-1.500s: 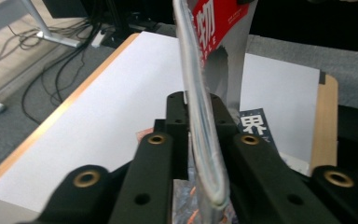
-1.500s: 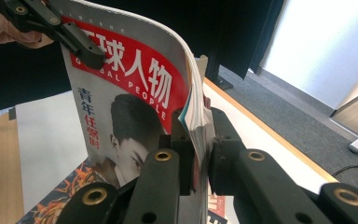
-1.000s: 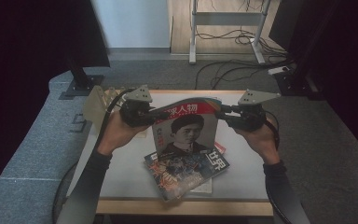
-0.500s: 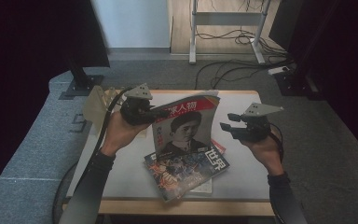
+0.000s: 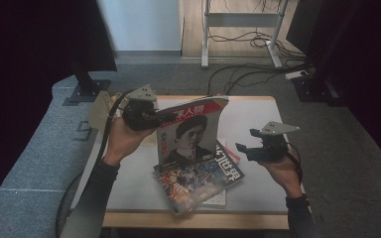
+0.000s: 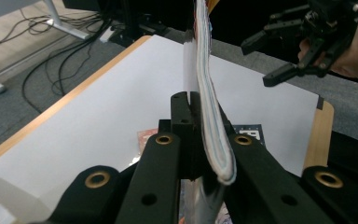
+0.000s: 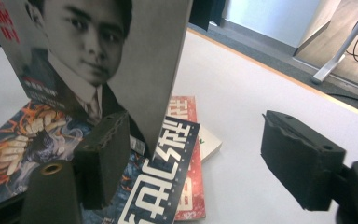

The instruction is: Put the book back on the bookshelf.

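The held magazine bore red Chinese characters reading 人物 along its top edge. The magazine lying beneath it carried large white characters, 世界, on its dark cover.

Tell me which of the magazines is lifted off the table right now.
The portrait-cover magazine, clamped upright at its edge by the left gripper. The other magazines lie flat in a stack.

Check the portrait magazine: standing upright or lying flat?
Upright. The portrait magazine stands on edge over the stack of magazines, pinched at one edge by the left hand-held gripper.
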A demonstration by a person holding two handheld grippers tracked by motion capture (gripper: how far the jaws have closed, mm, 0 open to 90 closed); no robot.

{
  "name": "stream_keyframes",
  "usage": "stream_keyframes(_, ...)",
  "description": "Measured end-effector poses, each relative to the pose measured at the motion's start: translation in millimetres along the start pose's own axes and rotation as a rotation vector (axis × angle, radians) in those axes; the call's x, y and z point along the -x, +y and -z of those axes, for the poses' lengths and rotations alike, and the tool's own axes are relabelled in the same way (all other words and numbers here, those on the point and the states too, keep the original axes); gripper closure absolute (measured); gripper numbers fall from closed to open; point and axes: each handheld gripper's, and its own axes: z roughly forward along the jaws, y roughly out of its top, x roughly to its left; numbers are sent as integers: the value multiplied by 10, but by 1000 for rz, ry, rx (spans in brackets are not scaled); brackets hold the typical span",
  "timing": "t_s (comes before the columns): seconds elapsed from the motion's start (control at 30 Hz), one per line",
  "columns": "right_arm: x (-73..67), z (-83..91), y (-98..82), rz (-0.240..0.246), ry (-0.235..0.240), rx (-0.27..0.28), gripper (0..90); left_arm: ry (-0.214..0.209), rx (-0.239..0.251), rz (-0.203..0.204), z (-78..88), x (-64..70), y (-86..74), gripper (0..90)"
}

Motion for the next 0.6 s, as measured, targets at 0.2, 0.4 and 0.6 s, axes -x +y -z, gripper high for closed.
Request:
stream_keyframes(0.2,-34,-42,-134,-10,2,-24,193,27,4,2,104,-7,15,869)
stream_keyframes(0.4,-46,-80,-308,-26,-16,-47,176,62,-1,6,184,-8,20,869)
stream_keyframes(0.6,-58,-56,-439,-40,-48,-57,135,87,-3,20,262,-22,14,869)
